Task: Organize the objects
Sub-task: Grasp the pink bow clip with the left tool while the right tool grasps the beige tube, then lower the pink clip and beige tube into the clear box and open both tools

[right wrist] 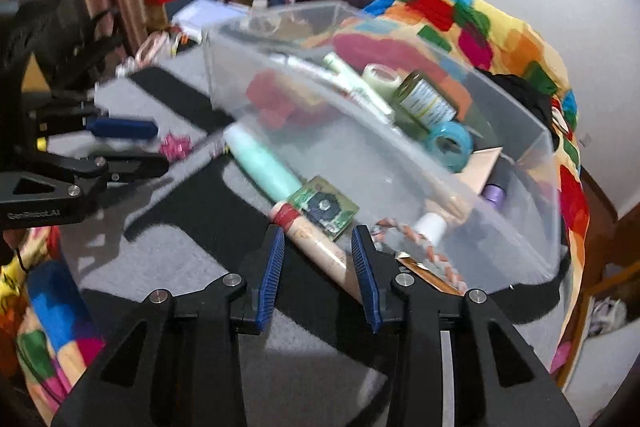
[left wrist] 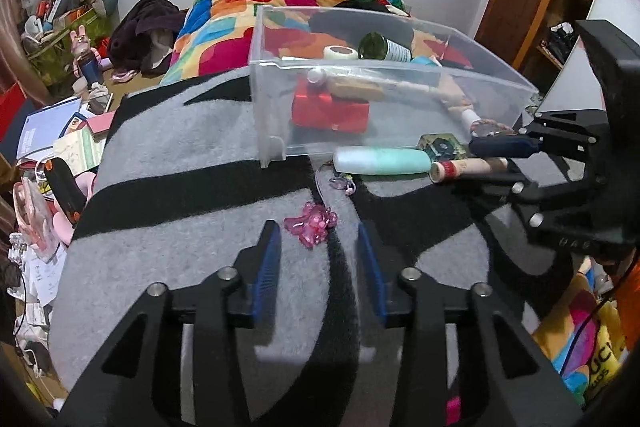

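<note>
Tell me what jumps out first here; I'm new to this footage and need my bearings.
The clear plastic bin stands out first, sitting on the grey-and-black blanket and already holding a red box, a green bottle and tape rolls. Outside its front wall lie a mint tube and a tan cylinder, which the open right gripper straddles. The open left gripper hovers by a pink crystal charm.
</note>
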